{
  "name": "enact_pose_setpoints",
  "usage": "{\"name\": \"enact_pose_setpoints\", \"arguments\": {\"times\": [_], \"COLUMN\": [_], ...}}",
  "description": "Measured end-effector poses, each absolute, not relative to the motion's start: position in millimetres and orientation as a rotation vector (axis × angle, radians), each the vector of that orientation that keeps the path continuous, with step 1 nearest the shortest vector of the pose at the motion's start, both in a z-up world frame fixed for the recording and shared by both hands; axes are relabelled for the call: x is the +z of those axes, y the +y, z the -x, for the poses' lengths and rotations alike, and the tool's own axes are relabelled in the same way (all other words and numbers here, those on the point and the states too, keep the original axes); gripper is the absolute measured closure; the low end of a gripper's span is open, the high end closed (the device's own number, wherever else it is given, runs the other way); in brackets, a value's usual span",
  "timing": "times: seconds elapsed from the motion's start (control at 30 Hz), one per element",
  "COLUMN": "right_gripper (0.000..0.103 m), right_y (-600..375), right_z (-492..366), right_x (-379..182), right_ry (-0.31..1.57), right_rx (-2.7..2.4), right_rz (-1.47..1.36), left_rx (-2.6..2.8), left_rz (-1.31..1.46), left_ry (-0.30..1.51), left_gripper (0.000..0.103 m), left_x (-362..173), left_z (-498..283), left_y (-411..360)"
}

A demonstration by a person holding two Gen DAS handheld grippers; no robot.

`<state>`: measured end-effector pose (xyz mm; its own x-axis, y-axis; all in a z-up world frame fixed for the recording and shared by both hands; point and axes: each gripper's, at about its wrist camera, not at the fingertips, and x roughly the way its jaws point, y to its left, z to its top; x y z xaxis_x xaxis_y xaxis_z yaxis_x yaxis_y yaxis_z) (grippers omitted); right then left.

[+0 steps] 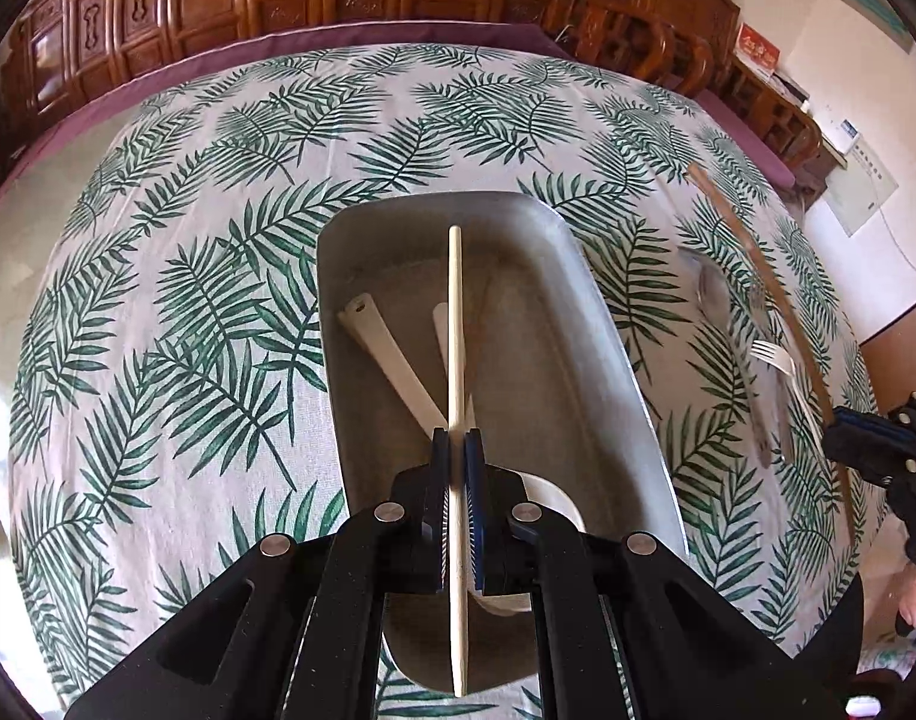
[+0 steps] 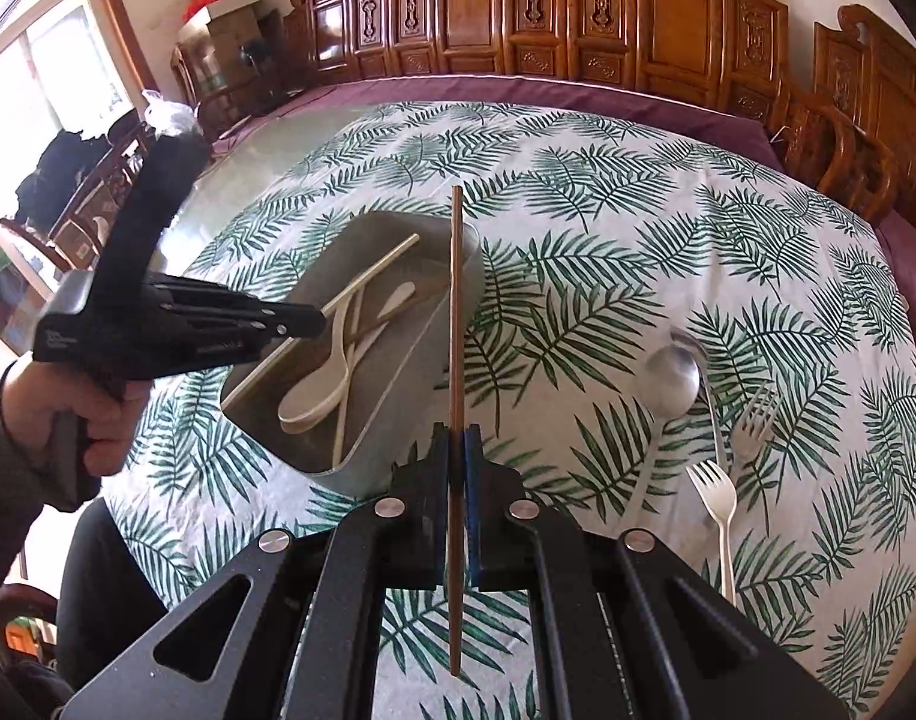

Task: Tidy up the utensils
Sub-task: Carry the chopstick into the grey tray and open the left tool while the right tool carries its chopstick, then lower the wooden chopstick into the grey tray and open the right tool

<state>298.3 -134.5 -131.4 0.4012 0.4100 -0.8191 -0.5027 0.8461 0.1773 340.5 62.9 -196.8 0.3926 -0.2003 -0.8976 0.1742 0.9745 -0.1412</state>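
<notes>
Steel tray (image 1: pixel 607 324), a chopstick in each claw.
Left gripper (image 1: pixel 456 450) pinches pale chopstick (image 1: pixel 455 312) over tray; right gripper (image 2: pixel 456 444) pinches brown chopstick (image 2: pixel 456 300) beside it.

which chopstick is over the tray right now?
The pale chopstick, held by the left hand-held gripper above the tray. The brown chopstick hangs beside it.

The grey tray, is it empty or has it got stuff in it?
Not empty. The grey tray holds cream spoons and a brown chopstick.
</notes>
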Motion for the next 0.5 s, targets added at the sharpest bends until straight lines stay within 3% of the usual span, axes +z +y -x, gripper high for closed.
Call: {"name": "enact_pose_setpoints", "arguments": {"times": [0.27,0.4,0.5], "right_gripper": [0.097,0.097,0.097], "right_y": [-122.6,-113.9,-106.7], "right_z": [-303.2,-304.9,-305.4], "right_x": [-129.6,-130.6,-131.5], "right_ry": [1.000,0.998,0.994], "right_rx": [0.587,0.596,0.604], "right_rz": [0.081,0.078,0.068], "left_rx": [-0.222,-0.215,-0.205], "left_rz": [0.042,0.053,0.056], "left_ry": [1.139,1.123,1.090], "left_gripper": [0.098,0.085,0.083], "left_x": [-199.7,-192.8,-180.8], "left_z": [-345.3,-338.6,-328.1], "left_y": [64.5,69.1,76.1]}}
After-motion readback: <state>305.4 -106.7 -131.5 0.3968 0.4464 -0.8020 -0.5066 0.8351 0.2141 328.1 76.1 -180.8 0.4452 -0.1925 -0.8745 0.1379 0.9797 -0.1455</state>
